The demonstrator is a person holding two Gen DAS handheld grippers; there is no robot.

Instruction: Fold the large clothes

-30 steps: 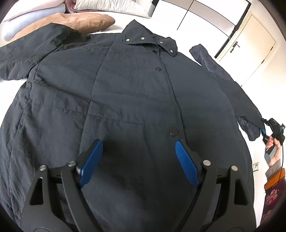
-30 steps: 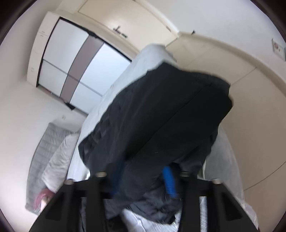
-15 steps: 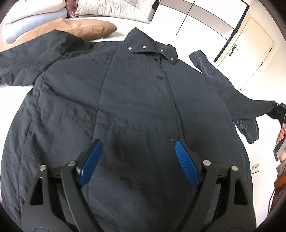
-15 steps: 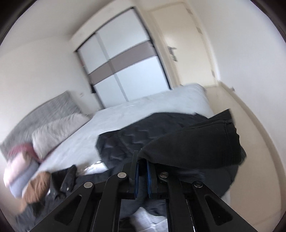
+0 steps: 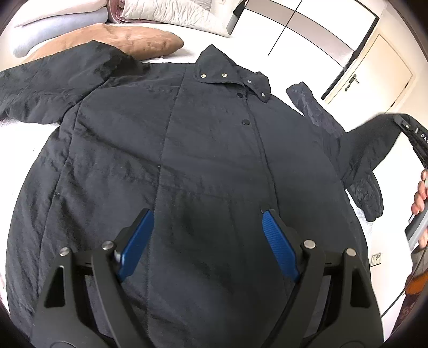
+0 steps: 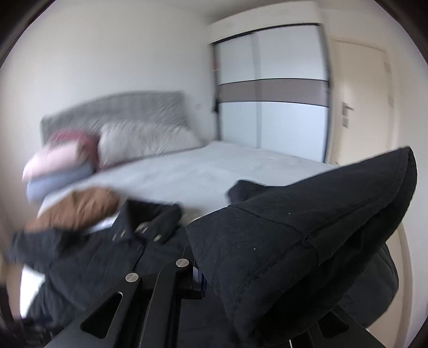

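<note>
A large black snap-front coat [image 5: 203, 160] lies face up on the white bed [image 5: 18, 133], collar [image 5: 230, 75] toward the pillows. My left gripper [image 5: 206, 235] is open and empty, hovering over the coat's lower front. My right gripper [image 6: 211, 281] is shut on the coat's right sleeve cuff [image 6: 307, 230] and holds it lifted off the bed. In the left wrist view the lifted sleeve [image 5: 374, 139] stretches up to the right gripper at the right edge. The coat's left sleeve [image 5: 48, 88] lies spread out flat.
A brown pillow [image 5: 120, 40] and stacked light pillows [image 5: 53, 18] lie at the head of the bed. A grey headboard [image 6: 115, 112], a sliding wardrobe [image 6: 272, 93] and a door [image 5: 371, 77] stand behind. The bed's edge runs along the right.
My right gripper has raised the sleeve cuff off the bed and swung it round over the coat. My left gripper stays open, drifting slightly over the coat's front.
</note>
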